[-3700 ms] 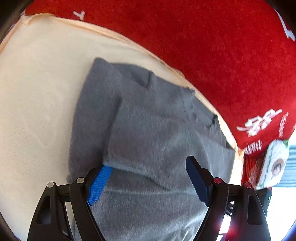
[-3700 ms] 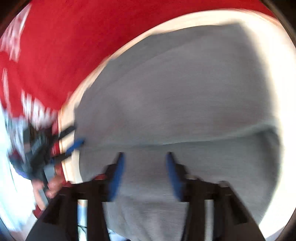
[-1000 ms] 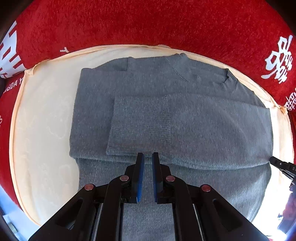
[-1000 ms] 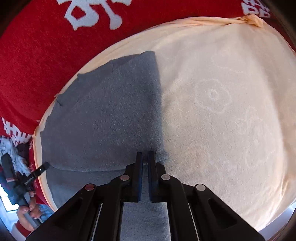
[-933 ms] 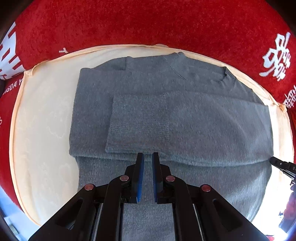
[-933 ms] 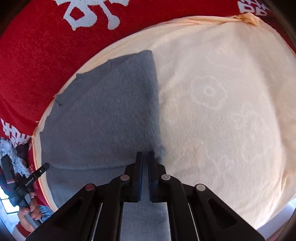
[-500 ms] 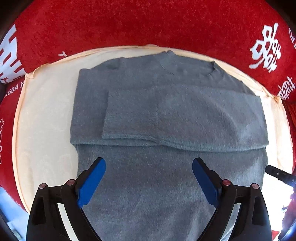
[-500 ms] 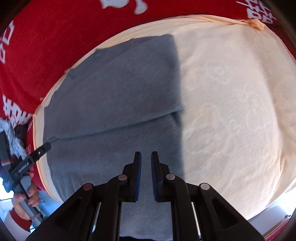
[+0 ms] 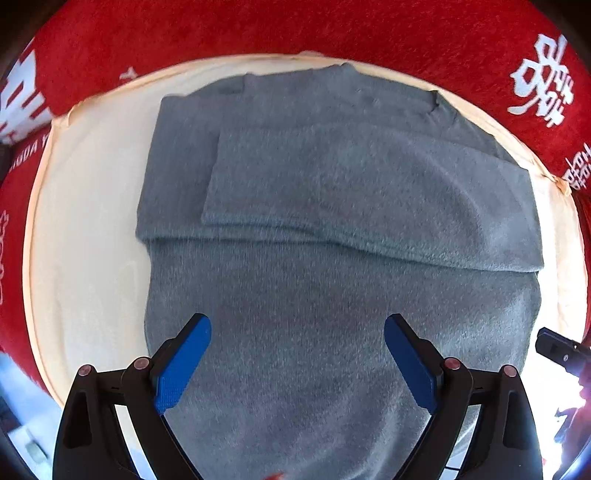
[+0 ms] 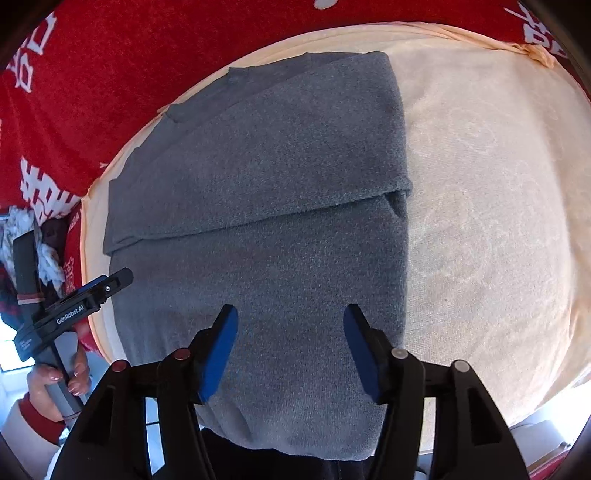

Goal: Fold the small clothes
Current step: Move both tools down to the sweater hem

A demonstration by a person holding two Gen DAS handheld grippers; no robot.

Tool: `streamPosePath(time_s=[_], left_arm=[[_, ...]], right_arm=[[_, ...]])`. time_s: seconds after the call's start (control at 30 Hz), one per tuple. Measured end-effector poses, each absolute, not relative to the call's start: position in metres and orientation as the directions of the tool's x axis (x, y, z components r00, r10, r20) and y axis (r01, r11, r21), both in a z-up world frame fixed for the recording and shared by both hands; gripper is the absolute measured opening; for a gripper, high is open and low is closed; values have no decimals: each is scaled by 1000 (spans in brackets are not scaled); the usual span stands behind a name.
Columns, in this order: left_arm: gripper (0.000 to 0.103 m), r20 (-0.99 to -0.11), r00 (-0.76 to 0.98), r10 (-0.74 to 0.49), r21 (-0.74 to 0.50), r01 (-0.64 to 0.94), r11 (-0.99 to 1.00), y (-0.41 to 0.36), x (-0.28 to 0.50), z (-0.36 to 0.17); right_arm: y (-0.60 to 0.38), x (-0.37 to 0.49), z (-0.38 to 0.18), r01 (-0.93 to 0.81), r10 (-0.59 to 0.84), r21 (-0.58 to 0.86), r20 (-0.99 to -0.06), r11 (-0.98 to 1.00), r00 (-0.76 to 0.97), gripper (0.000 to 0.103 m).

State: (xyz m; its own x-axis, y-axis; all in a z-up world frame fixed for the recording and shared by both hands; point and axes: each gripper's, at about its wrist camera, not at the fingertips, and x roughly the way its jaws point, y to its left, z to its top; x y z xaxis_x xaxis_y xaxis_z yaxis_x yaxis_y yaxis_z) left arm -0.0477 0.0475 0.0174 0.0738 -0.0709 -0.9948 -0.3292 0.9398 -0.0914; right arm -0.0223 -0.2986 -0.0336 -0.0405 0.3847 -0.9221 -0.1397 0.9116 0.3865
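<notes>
A grey knit sweater (image 9: 332, 206) lies flat on a cream cloth (image 9: 85, 229), collar at the far side, both sleeves folded across the chest. It also shows in the right wrist view (image 10: 266, 192). My left gripper (image 9: 297, 325) is open and empty, hovering over the sweater's lower body near the hem. My right gripper (image 10: 290, 314) is open and empty, over the sweater's lower right part. The hem hangs over the near edge below the fingers.
A red blanket with white characters (image 9: 295, 26) surrounds the cream cloth. The left gripper's body and the person's hand (image 10: 70, 295) show at the left of the right wrist view. A wide bare stretch of cream cloth (image 10: 487, 192) lies right of the sweater.
Both grippers opened, the left first and the right within the last half second. Both have drawn back toward the sweater's hem, so more of the lower body shows.
</notes>
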Motion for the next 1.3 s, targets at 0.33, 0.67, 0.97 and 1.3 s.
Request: streamPosePath(time_s=[0.33,0.67,0.97,1.3], left_arm=[[102,-998,60,-19,-40,-359,933,25,-65,27],[102,-999,35,-9,-21,-378,926,20,-89,23],[102,-998,38,-47,-57,-349,935,25,-132,22],[102,-990,41,-138,-144,-369,918,63,-239,10]], right_arm=[[-295,-23,-47,-157,433,443,-896,882,-98,83],[-307,-34,-52,-135,434,447,-893,884,-118,83],[-299,-73,-52,-124,410,423,-904,898,-119,83],[-304,-127,-64,-102,376,395,-912,913,-161,83]])
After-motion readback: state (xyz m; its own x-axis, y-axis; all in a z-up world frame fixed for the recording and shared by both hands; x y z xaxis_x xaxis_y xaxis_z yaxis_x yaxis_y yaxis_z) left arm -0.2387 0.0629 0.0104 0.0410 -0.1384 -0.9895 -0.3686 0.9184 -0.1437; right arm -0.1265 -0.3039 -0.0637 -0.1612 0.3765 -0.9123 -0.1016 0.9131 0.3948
